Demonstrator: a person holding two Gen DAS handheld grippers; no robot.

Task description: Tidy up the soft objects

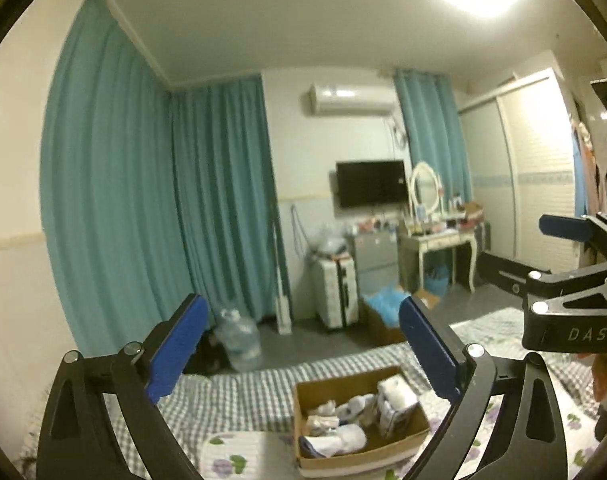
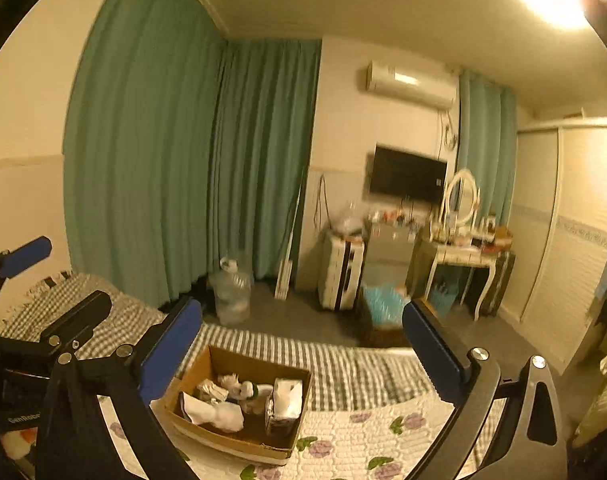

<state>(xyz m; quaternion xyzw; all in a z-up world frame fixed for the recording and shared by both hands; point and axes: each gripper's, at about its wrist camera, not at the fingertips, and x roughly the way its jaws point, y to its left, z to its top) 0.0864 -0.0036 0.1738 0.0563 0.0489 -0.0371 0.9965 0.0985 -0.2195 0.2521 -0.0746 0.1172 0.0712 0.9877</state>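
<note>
Holding both tools above the bed (image 1: 243, 396), I am seeing the left gripper (image 1: 303, 356) with its blue fingers (image 1: 175, 352) spread wide and nothing between them. The right gripper (image 2: 303, 356) is sitting the same way, fingers (image 2: 171, 348) far apart and pinching nothing. A cardboard box (image 1: 407, 436) is resting on the bed, where the checked blanket meets a flowered quilt (image 2: 383, 432), below and ahead of both tools. Inside it, rolled white socks (image 1: 335, 440) are lying along the bottom, and a soft tissue pack (image 2: 285, 404) is standing upright against the side wall nearest the right gripper. In the left view the right tool is showing at the right edge, level with mine and apart from it; in the right view the left tool is poking in at the left edge. Beyond the bed I am looking at teal curtains (image 1: 143, 200), a water jug (image 2: 231, 292) on the floor, a suitcase (image 1: 337, 292) and a dressing table (image 1: 439, 240) carrying a mirror.
</note>
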